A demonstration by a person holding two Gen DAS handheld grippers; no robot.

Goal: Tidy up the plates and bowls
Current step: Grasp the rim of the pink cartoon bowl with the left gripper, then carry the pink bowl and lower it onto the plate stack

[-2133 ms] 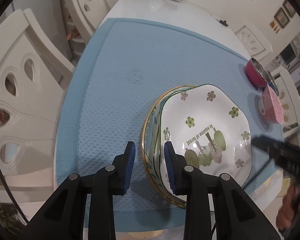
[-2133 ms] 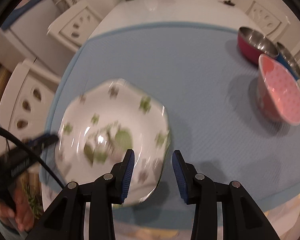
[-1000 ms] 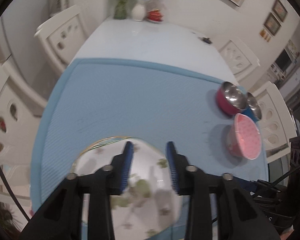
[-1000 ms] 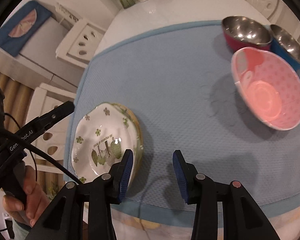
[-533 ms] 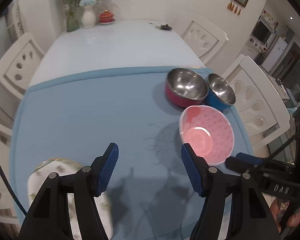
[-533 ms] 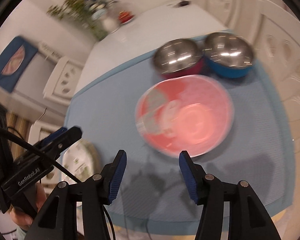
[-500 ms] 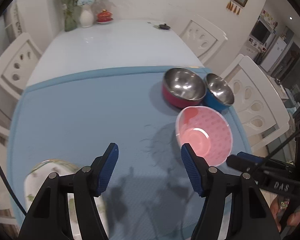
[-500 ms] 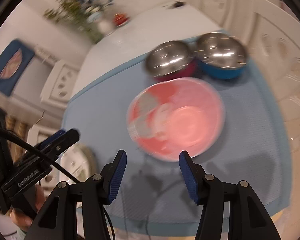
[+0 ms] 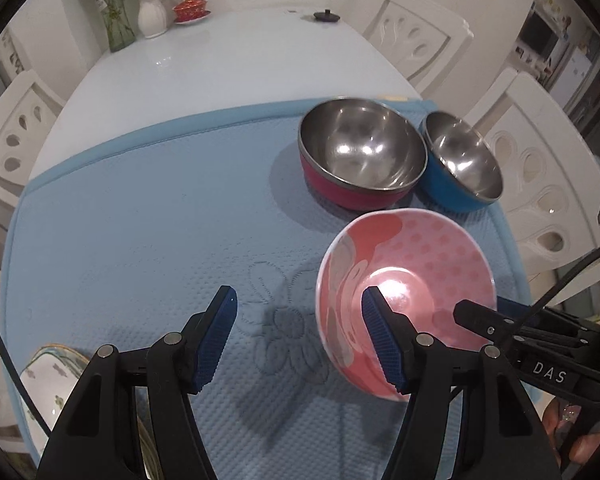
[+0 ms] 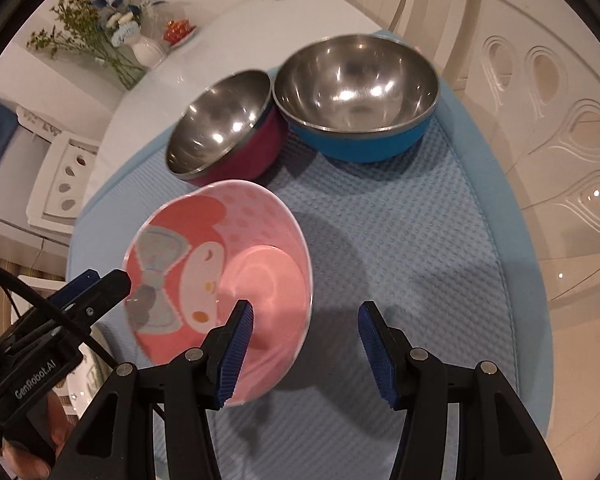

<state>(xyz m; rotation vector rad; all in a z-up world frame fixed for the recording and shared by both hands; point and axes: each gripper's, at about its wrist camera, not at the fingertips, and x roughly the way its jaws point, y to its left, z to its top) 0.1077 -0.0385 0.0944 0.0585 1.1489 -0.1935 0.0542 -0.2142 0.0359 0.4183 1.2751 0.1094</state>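
Left tongs (image 9: 298, 336): I see them spread wide with nothing between the blue pads; the right pad (image 9: 380, 344) overlaps the near-left rim of the pink bowl in my view, and I cannot tell whether it touches.
Right tongs (image 10: 306, 350): also gaping wide and holding nothing; the left pad (image 10: 234, 354) sits in front of the pink bowl's near rim, the other over bare mat.
Pink bowl (image 9: 412, 280): on the near right part of the mat, tilted so its opening faces toward my left tongs; a cartoon face with a bow shows inside in the right wrist view (image 10: 220, 276).
Red bowl (image 9: 360, 156): steel inside, red outside, upright on the far right of the mat, just beyond the pink bowl.
Blue bowl (image 9: 460, 164): steel inside, blue outside, right beside the red bowl, their rims touching or nearly so, at the mat's right edge.
Plates (image 9: 50, 380): a white flowered plate on top of a stack at the near left corner, partly hidden behind my left tongs.
Mat (image 9: 140, 220): light blue, quilted, covering the near end of the desk.
Desk (image 9: 220, 60): white and glossy; at the far end a vase of flowers (image 9: 152, 12) and a small red lidded cup (image 9: 190, 4).
Chairs (image 9: 548, 184): white, with teardrop cut-outs, around the desk.
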